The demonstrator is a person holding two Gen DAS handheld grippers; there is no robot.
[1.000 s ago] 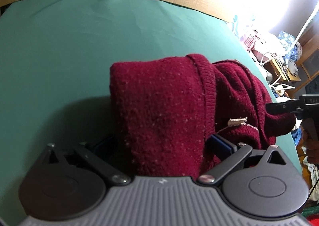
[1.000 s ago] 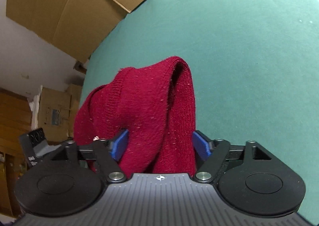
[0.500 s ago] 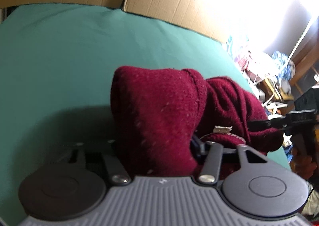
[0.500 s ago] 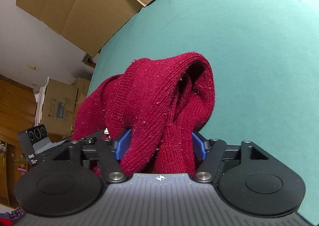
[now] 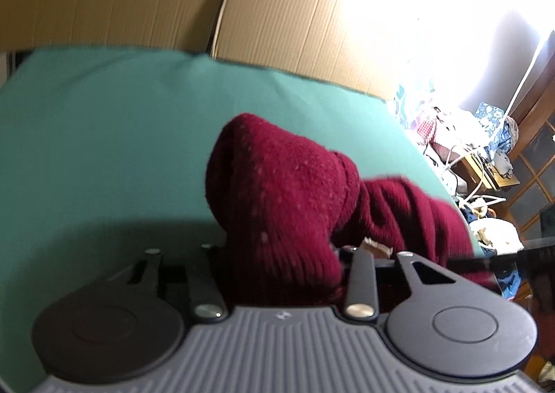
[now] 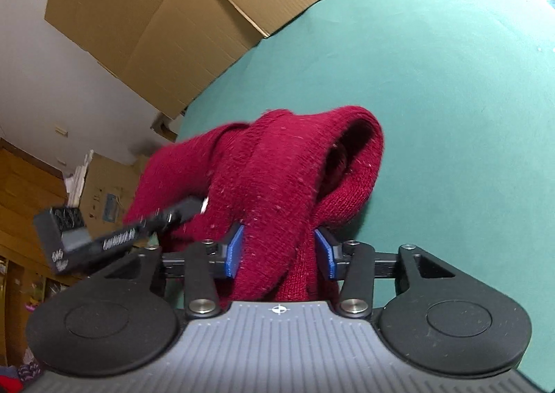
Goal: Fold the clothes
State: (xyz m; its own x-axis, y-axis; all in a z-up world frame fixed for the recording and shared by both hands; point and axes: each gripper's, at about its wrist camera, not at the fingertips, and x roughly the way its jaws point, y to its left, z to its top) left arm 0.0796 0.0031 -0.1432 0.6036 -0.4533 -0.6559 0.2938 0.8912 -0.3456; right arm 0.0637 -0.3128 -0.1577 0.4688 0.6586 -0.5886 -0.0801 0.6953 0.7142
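A maroon knit sweater (image 5: 277,191) lies bunched on the green table cover (image 5: 104,133). In the left wrist view my left gripper (image 5: 277,254) has its jaws closing on a thick fold of the knit, and the cloth hides its pads. The right wrist view shows the same sweater (image 6: 277,167) rising in a hump on the green cover (image 6: 451,98). My right gripper (image 6: 279,252) is closing too, and its blue pads (image 6: 234,250) press a fold from both sides. Each view shows the other gripper reaching into the sweater: the right gripper (image 5: 503,257), and the left gripper (image 6: 104,237).
Flattened cardboard (image 5: 277,4) stands against the wall behind the table's far edge, also in the right wrist view as cardboard (image 6: 156,11). Cluttered furniture and laundry (image 5: 468,136) lie beyond the table's right edge. Stacked boxes (image 6: 104,191) stand off its left edge.
Both grippers' jaws have narrowed from wide apart onto the sweater folds. The knit has bunched and risen a little off the green cover, and both views have tilted up toward the cardboard.
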